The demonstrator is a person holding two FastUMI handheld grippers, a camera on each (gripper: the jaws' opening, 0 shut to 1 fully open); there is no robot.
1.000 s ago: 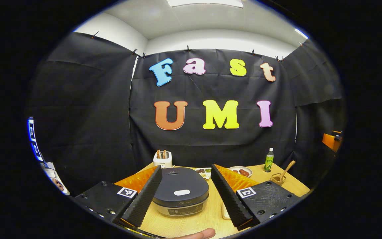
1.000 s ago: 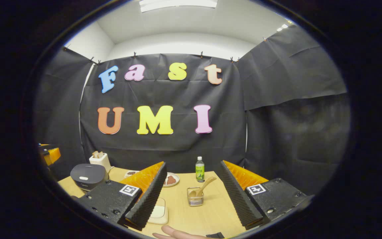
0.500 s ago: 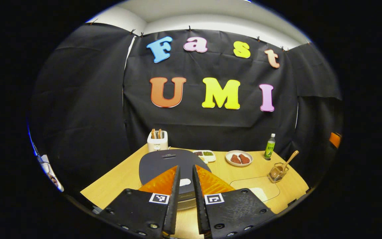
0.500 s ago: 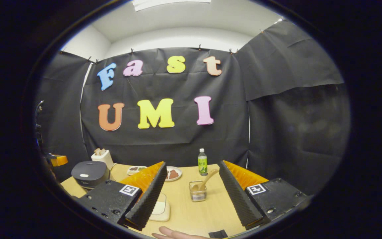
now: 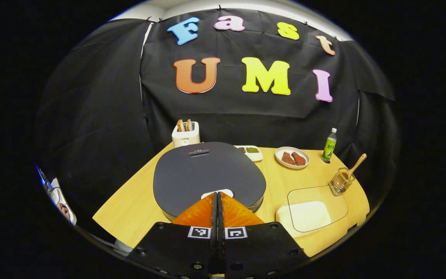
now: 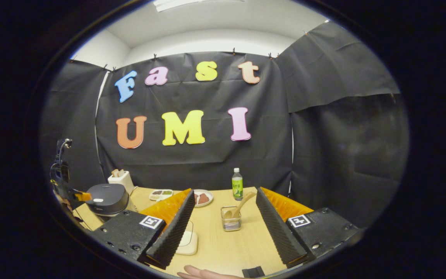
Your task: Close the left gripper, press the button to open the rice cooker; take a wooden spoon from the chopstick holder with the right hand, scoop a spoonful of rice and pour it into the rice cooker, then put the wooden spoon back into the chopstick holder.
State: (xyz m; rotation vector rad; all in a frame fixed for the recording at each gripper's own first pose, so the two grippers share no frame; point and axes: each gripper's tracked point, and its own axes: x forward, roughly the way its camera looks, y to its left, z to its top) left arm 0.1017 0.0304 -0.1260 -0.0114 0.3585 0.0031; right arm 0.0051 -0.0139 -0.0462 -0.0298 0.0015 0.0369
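1. The left hand-held gripper is clenched, its two fingers pressed together with nothing between them, tips poised at the near edge of the rice cooker, right at the pale button on the lid (whether they touch it cannot be told).
2. The rice cooker's dark lid is down; the cooker stands on the left part of the wooden tabletop.
3. The right hand-held gripper is released, fingers spread wide and grasping nothing, hovering above the tabletop with the chopstick holder seen between them, farther off.
4. The wooden spoon stands in the chopstick holder, handle leaning up and to the right in the right gripper view.
5. A shallow tray of rice under a clear lid lies near the tabletop's front edge, between the rice cooker and the chopstick holder in the left gripper view.
6. Along the back of the tabletop: a white toaster holding two slices, a small divided dish, a plate with reddish-brown pieces, and a green bottle.
7. In the right gripper view the left hand-held gripper shows at the far left edge beside the rice cooker, and part of a hand shows at the bottom edge.
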